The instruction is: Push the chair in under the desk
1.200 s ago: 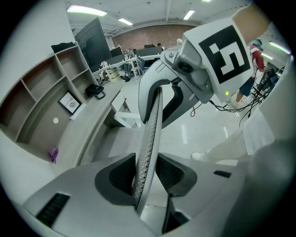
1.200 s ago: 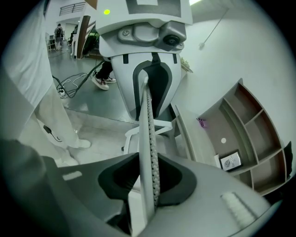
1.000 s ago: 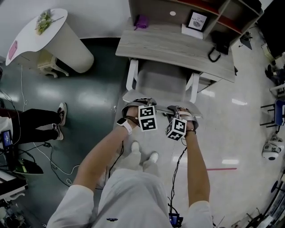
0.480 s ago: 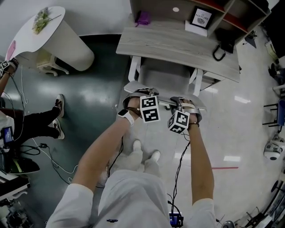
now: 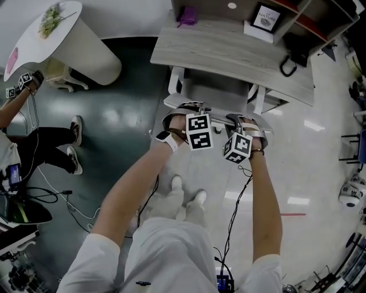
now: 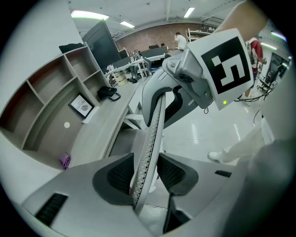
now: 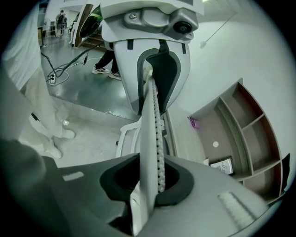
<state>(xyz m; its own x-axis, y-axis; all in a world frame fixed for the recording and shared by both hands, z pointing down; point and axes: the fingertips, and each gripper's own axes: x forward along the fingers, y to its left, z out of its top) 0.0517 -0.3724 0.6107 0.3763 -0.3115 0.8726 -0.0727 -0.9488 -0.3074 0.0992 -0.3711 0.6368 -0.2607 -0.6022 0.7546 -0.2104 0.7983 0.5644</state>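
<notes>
At my far left stands a white round side table point(image 5: 28, 46); a small green plant point(image 5: 50, 20) and a pink patch point(image 5: 12, 58) lie on its top. Below it, a bystander's legs point(image 5: 46, 143) in dark trousers and sneakers rest on the dark floor point(image 5: 126, 126), beside loose cables point(image 5: 57, 197). Ahead of me: a purple item point(image 5: 186, 15), a framed card point(image 5: 266, 17), a black looped item point(image 5: 290, 62). A red stripe point(image 5: 289, 215) marks the pale floor at my right.

The front of the chair point(image 5: 214, 94) hides beneath the surface point(image 5: 229, 54), and the left edge cuts off a bystander point(image 5: 40, 146).
</notes>
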